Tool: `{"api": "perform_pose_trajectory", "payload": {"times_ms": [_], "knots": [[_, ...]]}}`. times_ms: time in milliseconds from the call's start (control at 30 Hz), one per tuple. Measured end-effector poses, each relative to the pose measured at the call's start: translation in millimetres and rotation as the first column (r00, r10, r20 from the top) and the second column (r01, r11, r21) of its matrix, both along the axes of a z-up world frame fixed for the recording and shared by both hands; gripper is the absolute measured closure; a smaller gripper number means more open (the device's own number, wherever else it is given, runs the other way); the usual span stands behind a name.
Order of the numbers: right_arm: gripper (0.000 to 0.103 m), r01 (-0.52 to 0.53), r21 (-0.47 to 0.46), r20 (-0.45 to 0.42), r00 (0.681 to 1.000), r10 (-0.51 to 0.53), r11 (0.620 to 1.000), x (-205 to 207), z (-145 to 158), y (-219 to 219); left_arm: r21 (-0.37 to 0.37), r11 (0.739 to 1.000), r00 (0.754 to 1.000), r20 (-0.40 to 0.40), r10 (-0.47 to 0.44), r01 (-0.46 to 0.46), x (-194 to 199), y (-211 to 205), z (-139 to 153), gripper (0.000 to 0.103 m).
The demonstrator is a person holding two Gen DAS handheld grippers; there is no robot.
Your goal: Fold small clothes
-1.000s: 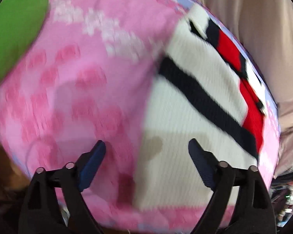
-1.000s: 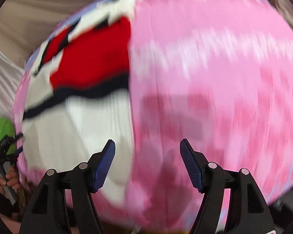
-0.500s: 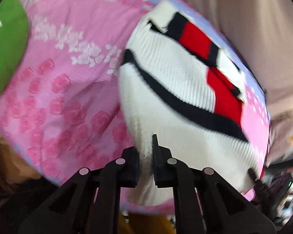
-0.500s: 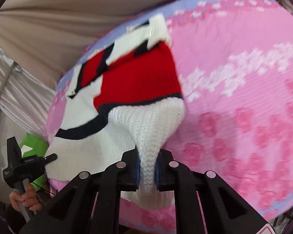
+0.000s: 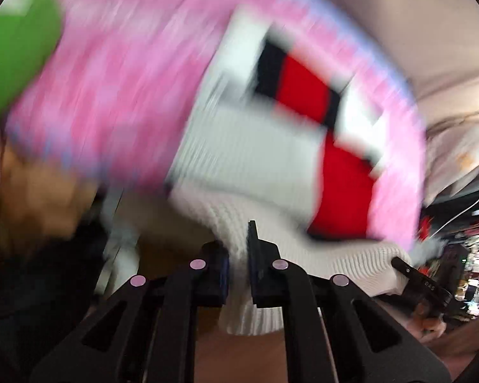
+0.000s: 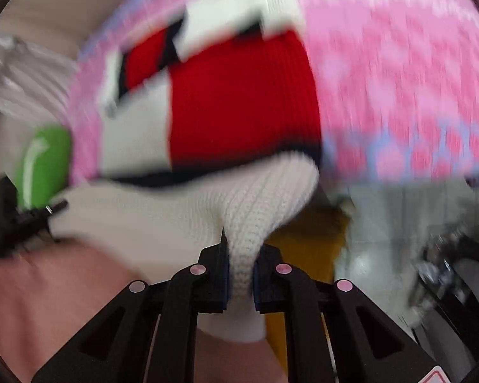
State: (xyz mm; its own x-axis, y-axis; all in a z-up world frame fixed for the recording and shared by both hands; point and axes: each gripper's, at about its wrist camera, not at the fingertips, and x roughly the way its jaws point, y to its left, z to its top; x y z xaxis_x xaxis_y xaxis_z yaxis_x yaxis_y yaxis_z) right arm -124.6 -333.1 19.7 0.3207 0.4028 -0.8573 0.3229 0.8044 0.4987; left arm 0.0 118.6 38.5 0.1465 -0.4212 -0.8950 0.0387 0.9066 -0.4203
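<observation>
Two cameras show one pink floral cover point(image 5: 118, 73) filling the upper frame, blurred, with a green object point(image 5: 12, 60) at upper left of the left view. On the cover lies the task's thing, a white knit sweater point(image 5: 252, 146) with red and black blocks, its far part spread across the centre and its near hem raised off the cover toward both lenses. At bottom centre of the left view, the left gripper point(image 5: 238, 268) is clamped on a pinch of white hem. In the right view, the right gripper point(image 6: 241, 271) is likewise clamped on a bunched white corner.

The step in hand looks like the first fold, with both near corners held. Next, both corners likely need carrying together toward the red end, level with each other, and laying down before either clamp lets go.
</observation>
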Motion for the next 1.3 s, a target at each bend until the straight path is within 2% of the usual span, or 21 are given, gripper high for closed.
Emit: {"api": "perform_pose_trajectory", "payload": {"times_ms": [100,167,267,333,367,400,433,467,500,600,633,733,833,900,933,967,1000,1067,1133,1200,1300], "knots": [[0.093,0.14,0.048,0.169,0.975,-0.146,0.989,66.0,-1.9,-41.6,0.013,1.0,0.973,0.233,0.003,-0.007,80.6,-35.1,15.1,0.094],[0.092,0.228,0.108,0.182,0.952,-0.245,0.968,112.8,-37.6,-64.1,0.083,0.993,0.959,0.279,0.052,-0.078,121.2,-55.7,-6.8,0.093],[0.089,0.349,0.142,0.102,0.926,-0.365,0.926,157.1,-94.1,-84.8,0.158,0.974,0.972,0.198,0.129,-0.162,182.7,-72.5,-68.3,0.092],[0.084,0.434,0.175,0.111,0.883,-0.456,0.884,158.6,-101.7,-91.0,0.125,0.973,0.975,0.137,0.177,-0.194,198.0,-66.6,-90.2,0.089],[0.082,0.475,0.195,0.142,0.852,-0.504,0.858,150.4,-93.8,-93.9,0.109,0.966,0.967,0.128,0.222,-0.236,197.7,-59.3,-92.4,0.081],[0.071,0.491,0.187,0.177,0.835,-0.521,0.851,142.0,-83.8,-95.2,0.073,0.964,0.959,0.148,0.242,-0.254,191.4,-52.7,-89.0,0.071],[0.063,0.494,0.156,0.229,0.824,-0.517,0.856,130.6,-69.1,-96.2,0.047,0.964,0.951,0.183,0.248,-0.26,182.0,-47.1,-81.8,0.05],[0.047,0.496,0.118,0.265,0.819,-0.509,0.86,121.9,-58.7,-95.5,0.049,0.965,0.943,0.234,0.238,-0.256,170.6,-41.7,-72.1,0.041],[0.045,0.485,0.069,0.301,0.823,-0.482,0.872,111.5,-48.3,-92.0,0.055,0.97,0.937,0.275,0.215,-0.239,162.5,-39.4,-64.1,0.041],[0.046,0.349,-0.066,0.314,0.896,-0.313,0.935,94.2,-39.1,-65.5,0.117,0.989,0.946,0.32,0.05,-0.092,139.4,-44.0,-56.7,0.034],[0.047,0.267,-0.102,0.28,0.932,-0.23,0.958,93.1,-43.6,-50.2,0.13,0.991,0.958,0.286,-0.008,-0.031,133.3,-52.8,-62.4,0.034],[0.061,0.044,-0.098,0.145,0.989,-0.029,0.994,95.3,-80.7,-1.0,0.084,0.99,0.981,0.144,-0.128,0.117,119.6,-74.0,-88.1,0.035],[0.079,-0.08,-0.186,0.067,0.993,0.094,0.979,124.0,-100.6,16.3,0.106,0.969,0.969,0.084,-0.234,0.225,132.8,-113.0,-103.3,0.038],[0.087,-0.059,-0.245,0.11,0.99,0.088,0.968,157.4,-86.6,1.3,0.16,0.95,0.952,0.11,-0.286,0.267,156.4,-136.7,-102.1,0.042],[0.087,0.021,-0.275,0.18,0.983,0.03,0.961,182.5,-65.5,-20.1,0.207,0.945,0.947,0.147,-0.285,0.252,176.9,-144.9,-98.0,0.045],[0.087,0.103,-0.283,0.24,0.97,-0.033,0.954,197.6,-48.6,-38.2,0.251,0.953,0.951,0.211,-0.226,0.171,210.2,-145.7,-87.1,0.047],[0.085,0.2,-0.266,0.304,0.946,-0.114,0.943,211.2,-29.3,-59.8,0.237,0.968,0.957,0.249,-0.146,0.086,233.1,-138.2,-77.5,0.047],[0.079,0.336,-0.228,0.374,0.897,-0.236,0.914,227.1,3.1,-94.2,0.108,0.987,0.96,0.268,0.083,-0.115,272.8,-106.4,-49.7,0.044],[0.076,0.362,-0.235,0.397,0.883,-0.251,0.902,222.3,22.0,-104.9,0.046,0.974,0.926,0.322,0.198,-0.224,283.2,-77.4,-20.3,0.033],[0.053,0.331,-0.248,0.388,0.895,-0.22,0.91,200.9,18.8,-95.4,0.086,0.971,0.908,0.381,0.176,-0.224,275.4,-58.9,-6.1,0.023],[0.047,0.294,-0.274,0.309,0.929,-0.206,0.916,153.7,-13.8,-69.6,0.185,0.968,0.924,0.372,0.088,-0.167,245.5,-48.3,-25.2,0.018]]}}
